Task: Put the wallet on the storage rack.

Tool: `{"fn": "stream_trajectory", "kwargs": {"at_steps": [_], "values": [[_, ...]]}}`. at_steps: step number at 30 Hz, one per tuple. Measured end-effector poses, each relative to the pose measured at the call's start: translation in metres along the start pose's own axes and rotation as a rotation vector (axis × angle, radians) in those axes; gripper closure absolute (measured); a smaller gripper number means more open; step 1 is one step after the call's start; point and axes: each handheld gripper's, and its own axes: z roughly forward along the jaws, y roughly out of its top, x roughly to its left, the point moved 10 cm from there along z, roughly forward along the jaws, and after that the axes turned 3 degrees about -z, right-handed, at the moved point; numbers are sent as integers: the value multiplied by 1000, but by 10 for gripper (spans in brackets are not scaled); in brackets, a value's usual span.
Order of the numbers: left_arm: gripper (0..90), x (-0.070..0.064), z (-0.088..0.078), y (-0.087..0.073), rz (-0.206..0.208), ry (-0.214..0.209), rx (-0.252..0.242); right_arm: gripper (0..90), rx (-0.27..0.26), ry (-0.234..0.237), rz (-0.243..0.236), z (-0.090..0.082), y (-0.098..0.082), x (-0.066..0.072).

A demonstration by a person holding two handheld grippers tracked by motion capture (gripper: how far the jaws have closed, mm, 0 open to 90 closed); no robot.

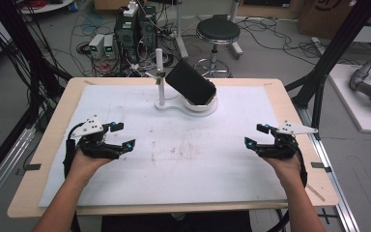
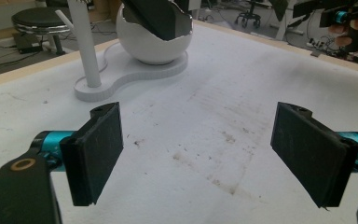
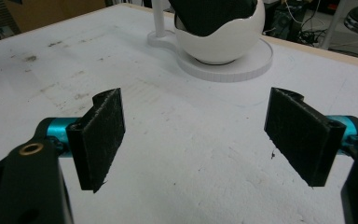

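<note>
Our left claw (image 1: 123, 135) and right claw (image 1: 256, 135) are wide apart, holding nothing. The black phone (image 1: 191, 82) leans in its white egg cup (image 1: 200, 105) ahead, easy to grab.

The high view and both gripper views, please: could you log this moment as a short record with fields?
left gripper: open, over the mat, holding nothing
right gripper: open, over the mat, holding nothing
black slab: tilted, leaning in the white bowl
white stand: far middle of the mat, upright post beside the bowl
mat: white, scuffed at the middle
</note>
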Motion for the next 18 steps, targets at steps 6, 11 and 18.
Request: {"fn": "stream_trajectory", "kwargs": {"at_steps": [6, 11, 18], "values": [[168, -6, 5, 4, 12, -8, -1, 205, 6, 11, -7, 3, 0, 5], [169, -5, 6, 2, 12, -7, 8, 205, 10, 21, -4, 5, 1, 7], [168, 1, 1, 1, -1, 8, 2, 205, 11, 20, -9, 6, 2, 9]]}}
